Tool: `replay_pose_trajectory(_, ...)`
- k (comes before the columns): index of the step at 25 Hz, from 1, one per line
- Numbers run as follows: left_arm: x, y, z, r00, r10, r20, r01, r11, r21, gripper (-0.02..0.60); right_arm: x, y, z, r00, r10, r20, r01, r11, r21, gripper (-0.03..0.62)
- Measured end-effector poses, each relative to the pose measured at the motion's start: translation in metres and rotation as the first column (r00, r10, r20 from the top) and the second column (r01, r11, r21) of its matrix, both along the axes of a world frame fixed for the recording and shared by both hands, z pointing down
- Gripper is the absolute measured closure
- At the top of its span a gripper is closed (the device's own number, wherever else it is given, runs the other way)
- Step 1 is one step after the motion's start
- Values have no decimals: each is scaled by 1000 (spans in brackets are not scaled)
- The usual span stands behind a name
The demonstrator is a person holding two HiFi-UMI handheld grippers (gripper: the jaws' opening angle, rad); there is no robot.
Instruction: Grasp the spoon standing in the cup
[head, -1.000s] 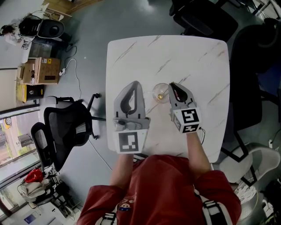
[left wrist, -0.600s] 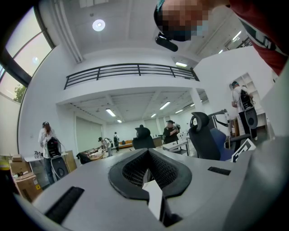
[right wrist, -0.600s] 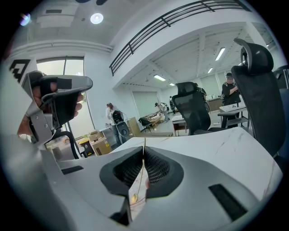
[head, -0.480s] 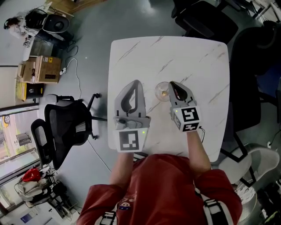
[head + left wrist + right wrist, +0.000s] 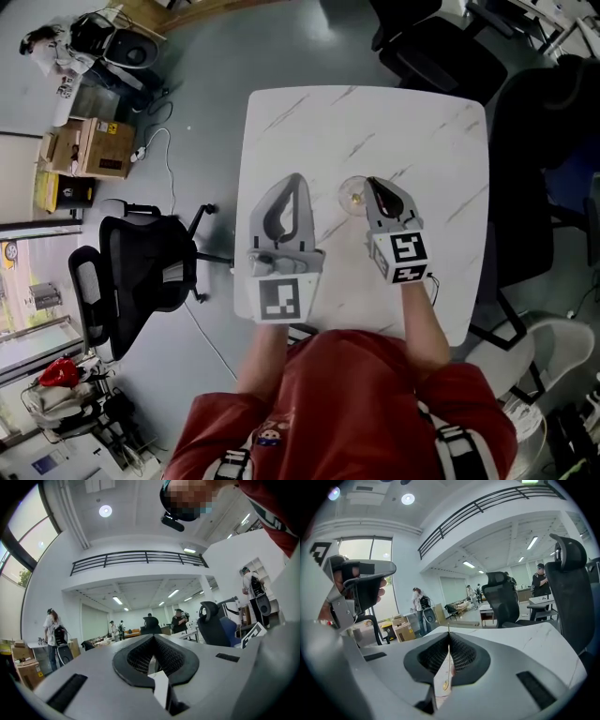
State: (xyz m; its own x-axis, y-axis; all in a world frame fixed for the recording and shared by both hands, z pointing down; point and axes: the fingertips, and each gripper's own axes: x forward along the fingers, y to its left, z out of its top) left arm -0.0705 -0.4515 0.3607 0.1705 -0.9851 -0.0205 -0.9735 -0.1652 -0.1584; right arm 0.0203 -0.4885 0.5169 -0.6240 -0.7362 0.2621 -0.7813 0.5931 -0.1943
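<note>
Right claw [image 5: 373, 186]: jaws drawn narrow on the spoon [image 5: 449, 660]. Its thin handle stands upright between them, with the gold bowl low in the gap. In the head view my claw tip is at the right rim of the glass cup [image 5: 351, 195], which stands near the middle of the white table [image 5: 422, 131]. Left claw [image 5: 290, 183]: just left of the cup and apart from it, jaws together, nothing between them.

On the table [image 5: 412, 122], a cup [image 5: 352, 195] between left gripper [image 5: 292, 180] and right gripper [image 5: 372, 184], touching the right. Spoon [image 5: 446, 684] between the right jaws. Office chair [image 5: 141, 272] left of the table; cardboard boxes [image 5: 89, 150] beyond.
</note>
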Motion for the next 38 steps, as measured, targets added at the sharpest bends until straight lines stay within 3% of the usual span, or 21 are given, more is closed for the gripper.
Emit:
replay_pose_trajectory(18,-15,46,-29,999,11,-37,-8,996,84,572,3,36,-60,998,40,-47,-33,989,147,577)
replay_pose_trajectory(28,-35,89,-41,998,21,-66,-13,992,128,572,14,68,-97,991,128,-36,-116,963,242,577)
replay_pose_trajectory(38,-61,148,-49,994,63,-84,-49,986,162,572,3,133,-121,981,193,-38,-172,937,304,577)
